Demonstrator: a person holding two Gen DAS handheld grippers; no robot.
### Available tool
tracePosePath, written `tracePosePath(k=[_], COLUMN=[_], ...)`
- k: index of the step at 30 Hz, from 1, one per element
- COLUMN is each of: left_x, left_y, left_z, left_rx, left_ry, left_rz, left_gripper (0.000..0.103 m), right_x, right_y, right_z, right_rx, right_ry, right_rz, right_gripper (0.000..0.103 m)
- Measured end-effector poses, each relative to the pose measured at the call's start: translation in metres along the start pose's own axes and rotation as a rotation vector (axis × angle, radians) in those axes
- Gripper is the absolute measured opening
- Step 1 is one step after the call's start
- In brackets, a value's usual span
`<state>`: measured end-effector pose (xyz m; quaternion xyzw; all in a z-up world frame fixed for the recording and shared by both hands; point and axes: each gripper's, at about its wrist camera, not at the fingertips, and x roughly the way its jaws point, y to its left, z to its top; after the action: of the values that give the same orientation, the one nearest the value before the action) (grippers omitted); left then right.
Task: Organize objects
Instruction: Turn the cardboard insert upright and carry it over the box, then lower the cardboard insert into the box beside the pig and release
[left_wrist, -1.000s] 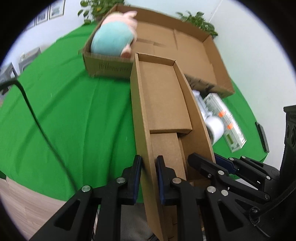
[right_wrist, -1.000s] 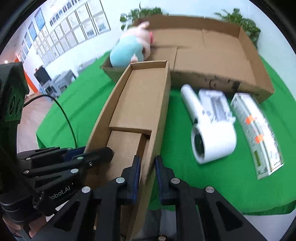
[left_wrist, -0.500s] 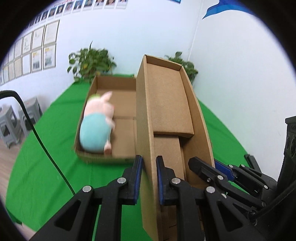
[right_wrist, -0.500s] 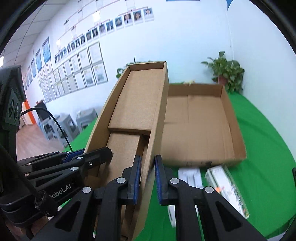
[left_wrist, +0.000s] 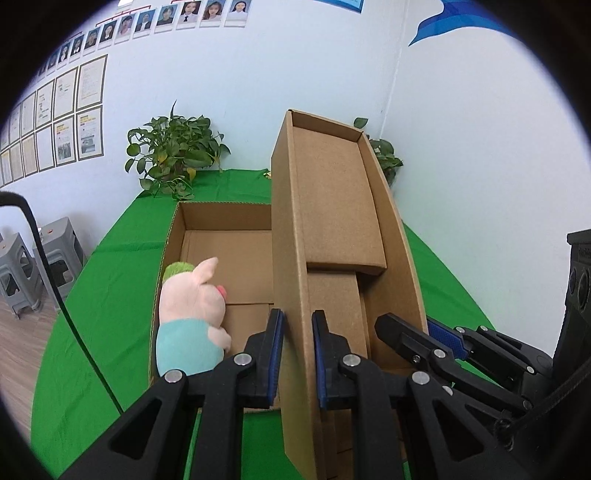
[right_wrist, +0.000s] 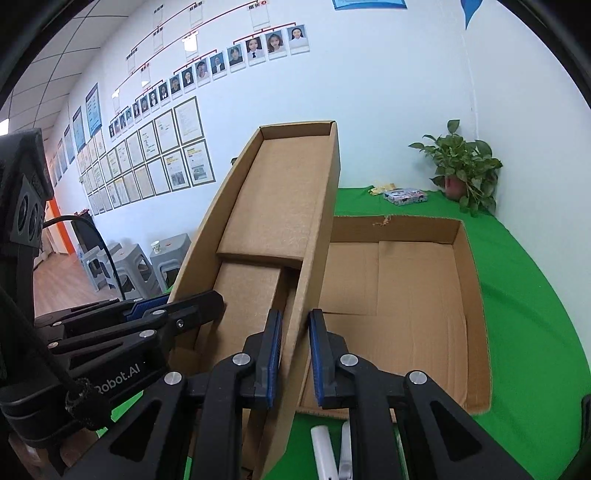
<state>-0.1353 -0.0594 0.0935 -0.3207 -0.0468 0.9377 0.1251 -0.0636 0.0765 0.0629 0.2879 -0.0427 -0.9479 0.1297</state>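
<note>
Both grippers clamp the narrow cardboard box (left_wrist: 332, 229), held above the green table (left_wrist: 103, 295): the left gripper (left_wrist: 297, 354) on its left wall, the right gripper (right_wrist: 293, 354) on its right wall. Only the left view shows the plush pig (left_wrist: 192, 314) in the wide box (left_wrist: 221, 254) behind; only the right view shows white items (right_wrist: 325, 454) below, "Robot.AI" lettering, a packet (right_wrist: 404, 195) farther back

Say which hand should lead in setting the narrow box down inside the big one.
Left, probably. The left gripper clamps the narrow box wall nearest the plush pig in the big box, so it can judge that gap. The right gripper faces bare floor.
</note>
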Motion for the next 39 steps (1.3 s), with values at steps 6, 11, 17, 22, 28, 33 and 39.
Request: tracePosePath(k=[6,11,17,22,28,33,39], left_x=[0.036,0.067,0.113,0.149,0.175,0.178,0.168], left_y=[0.008,0.022,0.046,0.054,0.062,0.061,0.066], left_z=[0.017,0.014,-0.010,-0.030,-0.048,-0.053,-0.050], left_rx=[-0.001,-0.011,-0.036,-0.022,-0.029,-0.024,-0.026], left_ry=[0.056,0.117,0.201,0.267,0.319,0.306,0.337], left_rz=[0.023,0.041,0.057,0.107,0.103,0.116,0.069], left_gripper=[0.014,0.014,0.014,0.013,0.013,0.015,0.019], right_x=[0.053,0.100,0.171,0.230,0.272,0.293,0.312], right_y=[-0.026,-0.042,-0.056,-0.071,-0.074,-0.085,-0.090], right_z=[0.033,0.036,0.019,-0.005,-0.036,-0.049,-0.054], right_rx=[0.018,0.033,0.011,0.047,0.072,0.096,0.087], right_ry=[0.046,0.100,0.200,0.261,0.311,0.335,0.334], right_rz=[0.022,0.038,0.048,0.060,0.047,0.053,0.024], right_gripper=[0.013,0.013,0.013,0.013,0.012,0.011,0.007])
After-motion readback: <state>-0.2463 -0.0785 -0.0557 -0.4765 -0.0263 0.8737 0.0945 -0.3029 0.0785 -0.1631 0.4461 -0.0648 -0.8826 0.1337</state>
